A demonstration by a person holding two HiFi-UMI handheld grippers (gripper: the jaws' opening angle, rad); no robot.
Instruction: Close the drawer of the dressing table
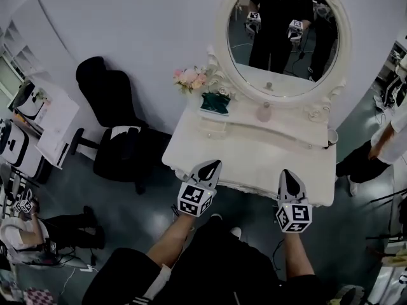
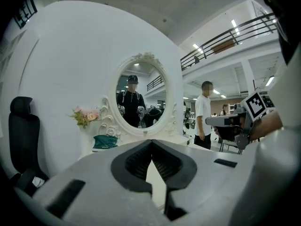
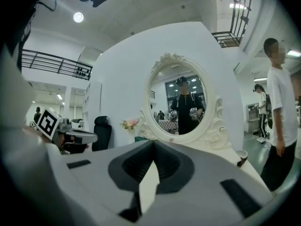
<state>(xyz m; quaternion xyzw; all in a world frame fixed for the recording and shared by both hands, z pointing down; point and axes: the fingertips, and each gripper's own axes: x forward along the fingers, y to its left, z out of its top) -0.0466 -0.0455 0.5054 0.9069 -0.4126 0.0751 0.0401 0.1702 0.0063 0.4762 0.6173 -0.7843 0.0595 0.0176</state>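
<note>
The white dressing table with its oval mirror stands against the wall ahead of me. My left gripper hovers at the table's front left edge and is shut on nothing. My right gripper hovers at the front right edge, also shut and empty. From above I cannot make out the drawer front below the table's front edge. In the left gripper view the left gripper's tips meet, pointing at the mirror. The right gripper's tips meet the same way in the right gripper view.
Pink flowers, a green box, a small bottle and a cup sit on the table. A black office chair stands to its left. A person in a white shirt stands to its right.
</note>
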